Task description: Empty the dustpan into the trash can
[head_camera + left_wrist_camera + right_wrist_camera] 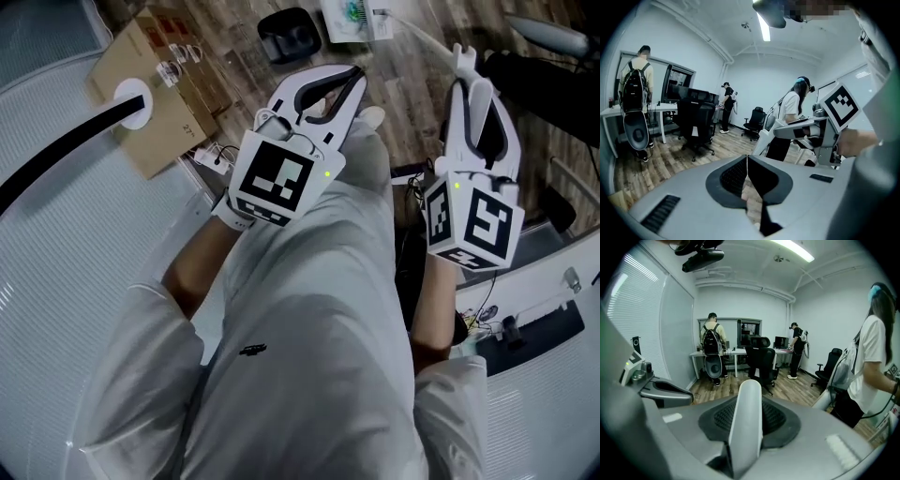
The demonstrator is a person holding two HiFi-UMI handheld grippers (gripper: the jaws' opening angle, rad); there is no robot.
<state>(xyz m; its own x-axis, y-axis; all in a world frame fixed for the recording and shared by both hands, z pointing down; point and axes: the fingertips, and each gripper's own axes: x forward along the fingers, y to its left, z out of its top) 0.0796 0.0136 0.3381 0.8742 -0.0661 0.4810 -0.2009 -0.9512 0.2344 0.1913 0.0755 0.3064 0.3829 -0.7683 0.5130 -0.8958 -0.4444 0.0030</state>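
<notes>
the left gripper (746, 161) is pale grey with black ribbed pads. the right gripper (472, 89) is white with black inside. each carries a cube (278, 178) patterned in black and white squares, with a small green light. the handle (746, 427) is off-white. the person's clothes (309, 319) are white. the floor (412, 103) is brown wood plank, streaked with grey. the cardboard box (178, 103) is tan. the office chair (761, 359) and the backpack (711, 343) are black, and the walls (825, 310) are white.
</notes>
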